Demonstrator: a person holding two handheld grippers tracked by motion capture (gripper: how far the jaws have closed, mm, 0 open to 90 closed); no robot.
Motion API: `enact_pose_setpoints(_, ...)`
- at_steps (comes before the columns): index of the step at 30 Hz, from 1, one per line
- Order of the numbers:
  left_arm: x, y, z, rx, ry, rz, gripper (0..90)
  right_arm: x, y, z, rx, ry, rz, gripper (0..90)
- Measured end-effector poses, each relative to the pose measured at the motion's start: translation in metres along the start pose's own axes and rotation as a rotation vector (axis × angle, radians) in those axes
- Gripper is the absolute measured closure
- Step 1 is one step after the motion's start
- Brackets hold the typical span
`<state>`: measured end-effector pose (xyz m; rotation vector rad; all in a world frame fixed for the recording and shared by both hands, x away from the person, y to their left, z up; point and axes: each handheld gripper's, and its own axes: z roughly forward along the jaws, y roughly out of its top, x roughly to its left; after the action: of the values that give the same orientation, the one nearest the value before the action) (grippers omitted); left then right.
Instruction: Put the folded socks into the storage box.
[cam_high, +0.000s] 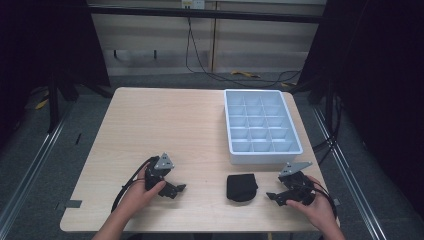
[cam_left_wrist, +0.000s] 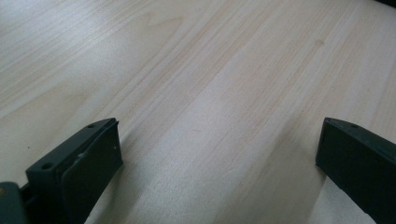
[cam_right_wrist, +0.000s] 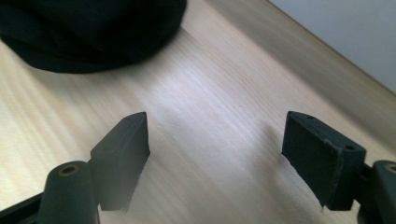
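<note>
A black bundle of cloth lies on the desk close to its near edge, right of the middle and just in front of the near wall of the white compartment tray, which stands along the right edge toward the far right corner. The right tool rests low on the desk just beside the bundle, on the side toward the right edge, its tip turned toward the cloth; in the right gripper view the jaws stand wide apart with only bare wood between them, and the dark cloth sits ahead, apart from the pads. The left tool lies near the near edge on the bundle's other side, a little farther off, and its jaws are likewise spread over bare wood in the left gripper view. The bundle looks soft and light, probably folded or rolled fabric (what sort of cloth it is cannot be told), so it should squash under the pads rather than resist, and a pinch on a loose outer layer may only peel that layer up. A deeper bite across the thick middle of the roll, jaws spanning its full fold, seems the safest hold; it is neither fragile nor likely to slip.
</note>
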<state>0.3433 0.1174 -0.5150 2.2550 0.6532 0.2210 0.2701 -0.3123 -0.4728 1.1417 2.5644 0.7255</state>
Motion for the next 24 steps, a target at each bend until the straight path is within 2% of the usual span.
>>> enact_pose_setpoints(6, 0.000, 0.000, 0.000, 0.000, 0.000, 0.000, 0.0, 0.009, 0.015, -0.010, 0.015, 0.016, -0.018, 23.6)
enact_pose_setpoints(15, 0.000, 0.000, 0.000, 0.002, -0.001, 0.001, 0.0, 0.025, 0.033, -0.014, 0.053, 0.058, -0.107, 24.1)
enact_pose_setpoints(24, 0.000, 0.000, 0.000, 0.003, -0.001, 0.001, 0.0, 0.037, 0.047, -0.015, 0.085, 0.104, -0.166, 25.8)
